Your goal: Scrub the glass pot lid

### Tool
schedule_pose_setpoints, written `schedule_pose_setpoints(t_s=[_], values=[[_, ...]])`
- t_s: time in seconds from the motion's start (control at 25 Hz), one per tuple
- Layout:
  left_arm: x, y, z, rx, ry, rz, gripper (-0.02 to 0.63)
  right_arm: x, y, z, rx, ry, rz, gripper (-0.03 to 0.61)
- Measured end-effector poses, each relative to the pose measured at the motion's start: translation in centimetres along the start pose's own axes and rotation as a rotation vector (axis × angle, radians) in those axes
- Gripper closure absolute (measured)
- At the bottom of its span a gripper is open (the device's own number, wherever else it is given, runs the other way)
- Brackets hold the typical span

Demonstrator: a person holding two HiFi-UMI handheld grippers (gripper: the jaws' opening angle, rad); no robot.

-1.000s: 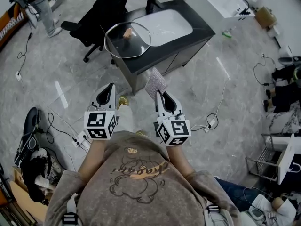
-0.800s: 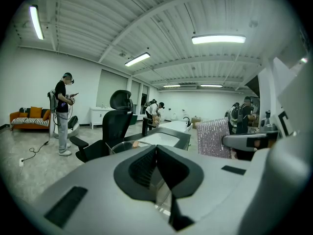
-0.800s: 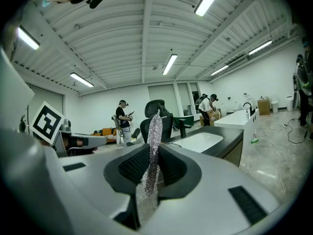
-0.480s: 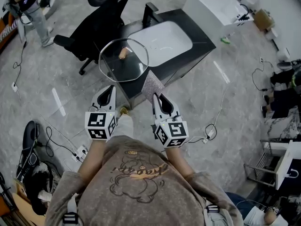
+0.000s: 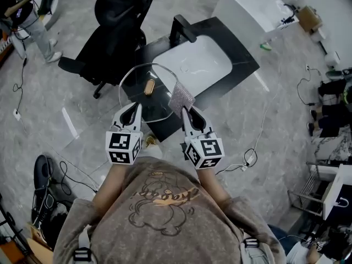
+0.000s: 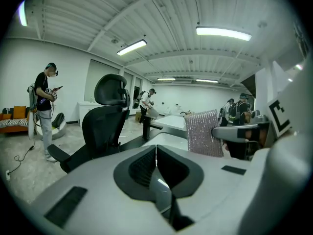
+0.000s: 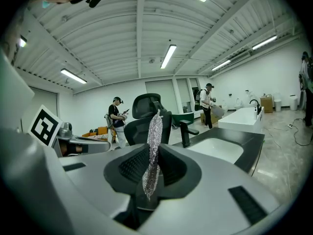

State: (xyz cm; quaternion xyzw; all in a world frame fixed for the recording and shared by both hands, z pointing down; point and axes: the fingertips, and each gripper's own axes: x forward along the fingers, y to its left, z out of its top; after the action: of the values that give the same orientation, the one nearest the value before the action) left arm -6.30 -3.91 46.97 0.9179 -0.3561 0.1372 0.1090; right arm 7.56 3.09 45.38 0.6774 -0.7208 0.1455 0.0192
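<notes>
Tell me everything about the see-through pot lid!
The glass pot lid is round and see-through, with a thin rim and a brownish knob. The left gripper pinches its near edge, holding it up in the air by the black sink counter. The sparkly silver cloth in the right gripper is by its rim; I cannot tell if they touch.

We see the glass pot lid (image 5: 157, 102) as clear, glossy glass with a thin bright metal rim and a brownish knob (image 5: 149, 87) that looks like wood. The scrubbing cloth (image 7: 153, 146) is a rough, glittering silver weave. The left gripper (image 5: 134, 106) and right gripper (image 5: 186, 110) have smooth, matt grey plastic shells and black ribbed pads (image 7: 135, 169). The counter (image 5: 241, 58) is glossy black, its basin (image 5: 192, 65) is smooth white, and the floor (image 5: 275, 120) looks like polished grey stone.
</notes>
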Motion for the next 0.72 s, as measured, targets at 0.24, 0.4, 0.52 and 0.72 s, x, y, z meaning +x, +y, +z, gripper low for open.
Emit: schedule_pose_setpoints(t_s=[0.24,0.4,0.52,0.72], values=[[2.5,1.8,0.8,0.030,0.035,-0.050,0.594,3.2,-0.3,1.6,0.041,-0.007,-0.021,0.509],[4.1,2.2,1.3,0.026,0.037,-0.060,0.461,4.8,-1.2,1.7,0.057,0.011,-0.027,0.509],[5.0,2.1,0.9,0.020,0.059,-0.067,0.456,5.5,-1.9,1.9,0.060,0.024,-0.019,0.509],[7.7,2.3,-1.2,0.021,0.136,-0.050,0.456,6.6,-3.4,2.4,0.051,0.035,0.001,0.509]])
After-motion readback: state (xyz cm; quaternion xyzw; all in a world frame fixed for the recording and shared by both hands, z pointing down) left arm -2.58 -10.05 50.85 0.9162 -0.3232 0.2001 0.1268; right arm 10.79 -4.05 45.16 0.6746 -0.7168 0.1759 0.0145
